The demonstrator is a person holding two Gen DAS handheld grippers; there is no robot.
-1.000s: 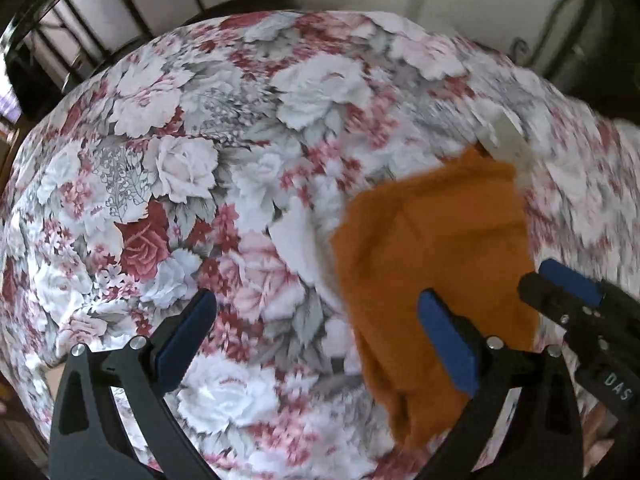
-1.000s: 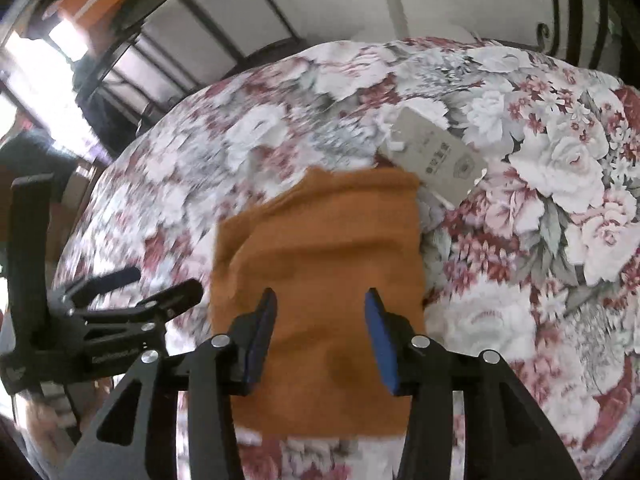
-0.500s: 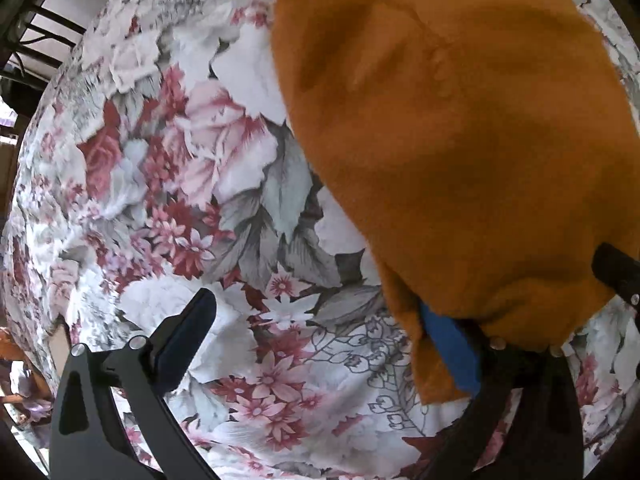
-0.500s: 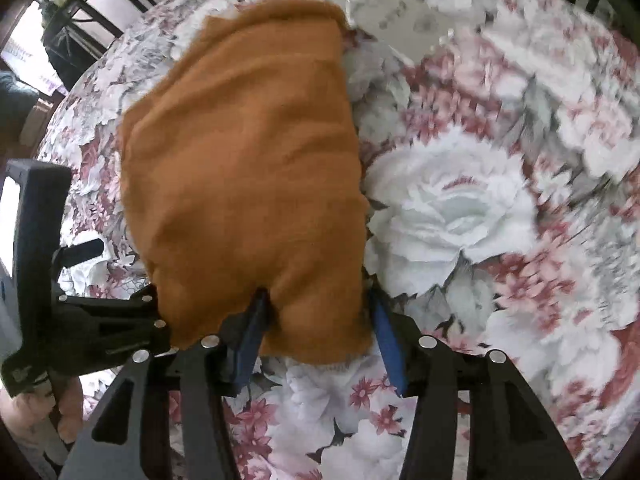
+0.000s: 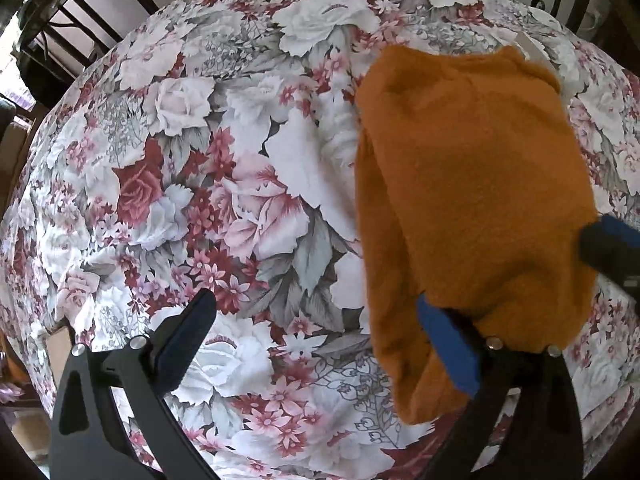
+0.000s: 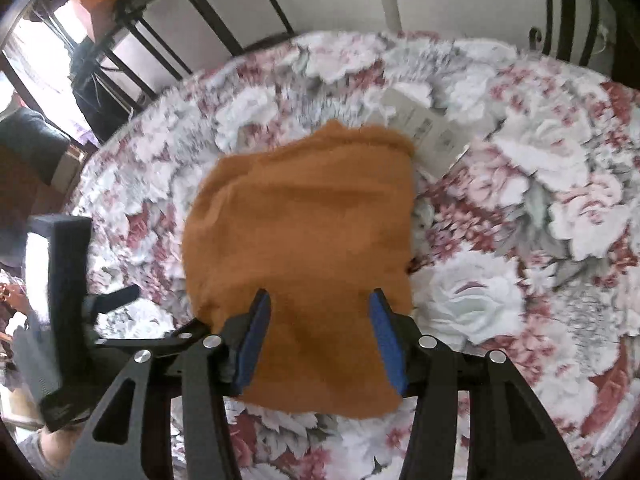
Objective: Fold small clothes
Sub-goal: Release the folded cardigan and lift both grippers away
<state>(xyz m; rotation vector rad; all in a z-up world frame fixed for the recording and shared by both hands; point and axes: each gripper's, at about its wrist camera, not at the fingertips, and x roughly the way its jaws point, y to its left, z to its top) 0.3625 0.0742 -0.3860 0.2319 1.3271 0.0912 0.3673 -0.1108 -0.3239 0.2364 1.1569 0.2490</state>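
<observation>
I am hovering my right gripper (image 6: 318, 334), jaws spread, over the orange knit garment (image 6: 304, 248); my left gripper (image 5: 320, 344) is gaping, garment draping its right finger.

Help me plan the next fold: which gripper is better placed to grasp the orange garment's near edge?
Right. The right gripper is open and centred over the orange garment, fingers straddling its near edge. The left gripper is open too, but only one finger meets the cloth's side.
</observation>
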